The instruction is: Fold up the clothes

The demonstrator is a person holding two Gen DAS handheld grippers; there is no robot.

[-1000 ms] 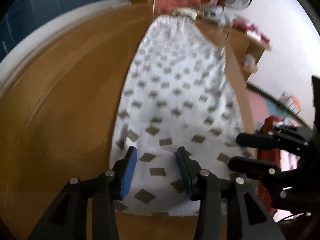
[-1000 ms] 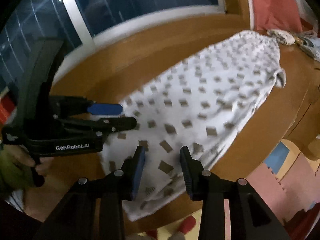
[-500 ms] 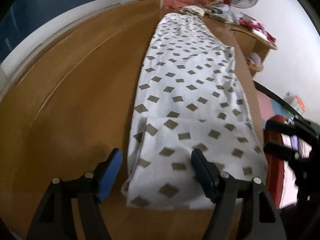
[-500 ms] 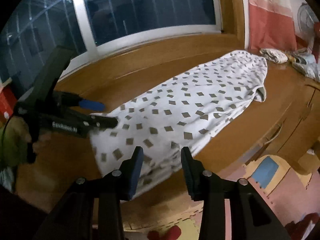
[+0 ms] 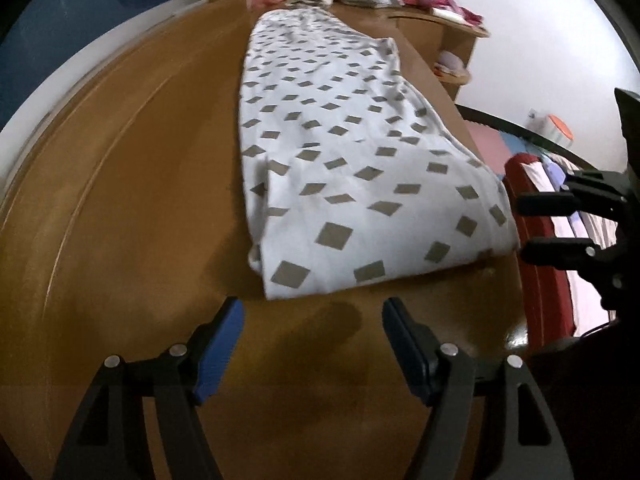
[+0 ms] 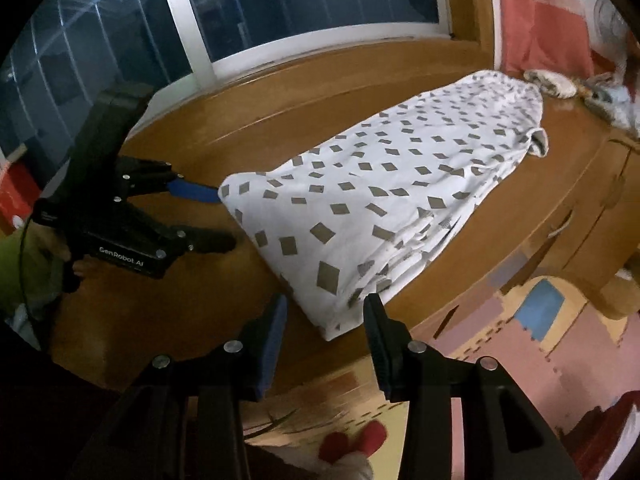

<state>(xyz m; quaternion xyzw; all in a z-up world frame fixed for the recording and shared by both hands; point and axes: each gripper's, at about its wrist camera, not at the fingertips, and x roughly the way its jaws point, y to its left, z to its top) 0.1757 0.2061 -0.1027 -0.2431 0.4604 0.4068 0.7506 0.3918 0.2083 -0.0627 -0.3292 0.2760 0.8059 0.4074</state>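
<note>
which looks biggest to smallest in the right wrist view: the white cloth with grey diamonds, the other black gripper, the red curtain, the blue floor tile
1. White cloth with grey diamonds, largest by far.
2. Other black gripper, the left one; being near the camera inflates it.
3. Red curtain, cut off at the frame edge, so unsure.
4. Blue floor tile, smallest.

Wooden platform [image 5: 132, 208] (patterned garment [image 5: 352, 168] atop)

Dim warm light, fisheye-warped, blurred edges.

My left gripper [image 5: 312, 340] hangs wide open over bare wood just short of the near end of the folded white garment [image 5: 360, 184] with grey diamonds, lying lengthwise along the wooden platform [image 5: 132, 208]. My right gripper [image 5: 548, 226] sits at the garment's near right corner.
</note>
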